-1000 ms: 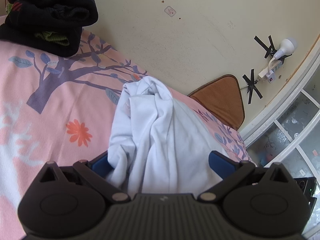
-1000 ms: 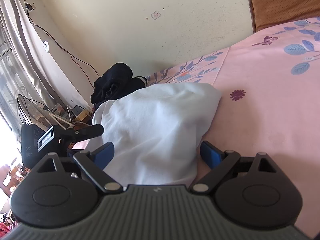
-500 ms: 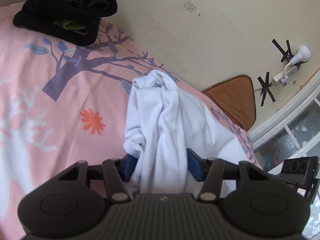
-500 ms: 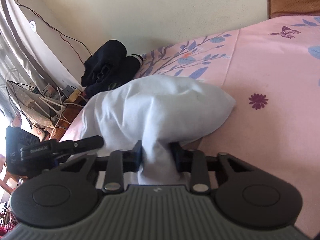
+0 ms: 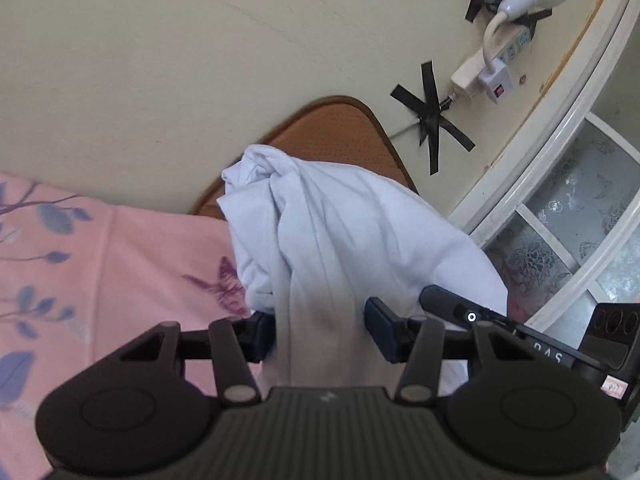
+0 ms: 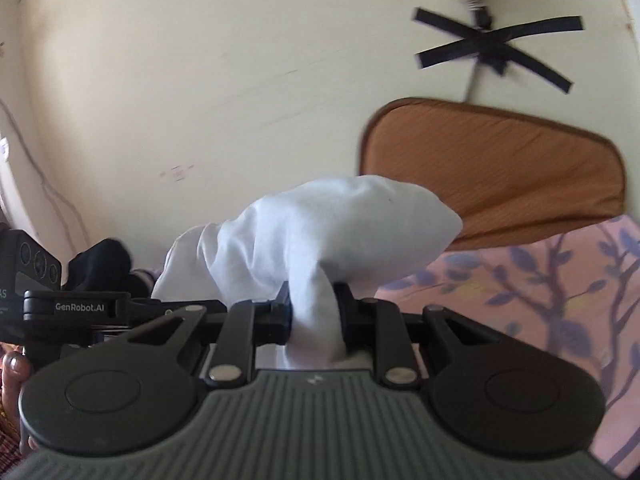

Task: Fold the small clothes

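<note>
Lifted white garment (image 5: 344,240) now clamped beside "GenRobot.AI" hand-held gripper (image 6: 80,307).

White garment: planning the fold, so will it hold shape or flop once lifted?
Likely floppy: the white garment bunches and drapes between the left hand-held gripper and right hand-held gripper. Probably light, since narrow pinches hold it.

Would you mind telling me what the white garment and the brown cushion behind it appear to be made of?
The white garment, pinched in both the left tongs and right tongs, looks like thin, soft knit cotton: matte, draping in loose rounded folds. The brown cushion seems a woven or mesh fabric, given its fine dotted texture and darker piped edge, though the exact fibre is unclear.
</note>
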{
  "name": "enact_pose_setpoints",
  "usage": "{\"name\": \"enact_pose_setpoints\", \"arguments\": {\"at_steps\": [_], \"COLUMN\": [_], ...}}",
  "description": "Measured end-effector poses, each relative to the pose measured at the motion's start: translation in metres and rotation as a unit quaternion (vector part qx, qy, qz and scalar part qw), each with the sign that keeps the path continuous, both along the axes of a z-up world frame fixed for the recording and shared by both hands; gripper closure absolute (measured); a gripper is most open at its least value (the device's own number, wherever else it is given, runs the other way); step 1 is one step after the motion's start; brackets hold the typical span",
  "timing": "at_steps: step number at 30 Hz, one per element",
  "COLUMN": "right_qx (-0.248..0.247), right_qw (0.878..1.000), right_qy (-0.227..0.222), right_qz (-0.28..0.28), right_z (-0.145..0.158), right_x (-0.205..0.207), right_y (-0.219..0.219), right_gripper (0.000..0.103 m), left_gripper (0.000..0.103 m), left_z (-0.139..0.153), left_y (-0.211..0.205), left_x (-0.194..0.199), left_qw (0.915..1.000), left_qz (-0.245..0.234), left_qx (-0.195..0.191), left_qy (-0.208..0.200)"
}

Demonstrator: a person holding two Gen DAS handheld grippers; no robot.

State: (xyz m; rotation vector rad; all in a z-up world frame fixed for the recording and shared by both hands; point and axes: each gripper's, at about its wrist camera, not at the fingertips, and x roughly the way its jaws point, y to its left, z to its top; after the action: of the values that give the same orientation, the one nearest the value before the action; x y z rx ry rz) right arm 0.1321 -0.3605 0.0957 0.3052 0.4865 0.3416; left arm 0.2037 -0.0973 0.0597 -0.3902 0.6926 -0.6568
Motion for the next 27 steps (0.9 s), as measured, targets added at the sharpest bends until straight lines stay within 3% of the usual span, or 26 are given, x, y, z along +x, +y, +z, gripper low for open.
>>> {"name": "enact_pose_setpoints", "arguments": {"at_steps": [4,6,8,11,13,16,18,22,27], "right_qx": [-0.005,-0.017,0.017,0.027,0.034,0.051,0.045,0.041,0.053], "right_qw": [0.997,0.987,0.984,0.981,0.979,0.982,0.984,0.987,0.981], "right_qy": [0.048,0.114,0.117,0.073,0.057,0.048,0.042,0.042,0.056], "right_qz": [-0.058,-0.116,-0.13,-0.175,-0.193,-0.176,-0.167,-0.153,-0.177], "right_z": [-0.037,-0.066,-0.079,-0.068,-0.056,-0.041,-0.034,-0.034,-0.052], "right_x": [0.05,0.071,0.069,0.044,0.025,-0.001,-0.018,-0.059,-0.107], "right_y": [-0.054,-0.072,-0.084,-0.097,-0.1,-0.093,-0.076,-0.037,0.006], "right_gripper": [0.076,0.056,0.046,0.045,0.043,0.038,0.03,0.026,0.022], "left_gripper": [0.05,0.049,0.046,0.035,0.033,0.024,0.017,0.0,0.0], "left_z": [-0.036,-0.06,-0.067,-0.063,-0.058,-0.051,-0.047,-0.04,-0.035], "left_y": [-0.065,-0.081,-0.083,-0.075,-0.061,-0.04,-0.029,-0.011,0.012], "left_x": [0.055,0.069,0.064,0.044,0.027,-0.007,-0.032,-0.081,-0.128], "left_qw": [0.9986,0.9957,0.9966,0.9964,0.9966,0.9956,0.9925,0.9828,0.9598], "left_qz": [-0.004,-0.002,-0.001,-0.003,0.006,0.032,0.054,0.08,0.128], "left_qx": [0.045,0.075,0.072,0.08,0.078,0.088,0.108,0.159,0.227], "left_qy": [0.025,0.054,0.04,0.027,0.024,0.005,-0.016,-0.05,-0.105]}}
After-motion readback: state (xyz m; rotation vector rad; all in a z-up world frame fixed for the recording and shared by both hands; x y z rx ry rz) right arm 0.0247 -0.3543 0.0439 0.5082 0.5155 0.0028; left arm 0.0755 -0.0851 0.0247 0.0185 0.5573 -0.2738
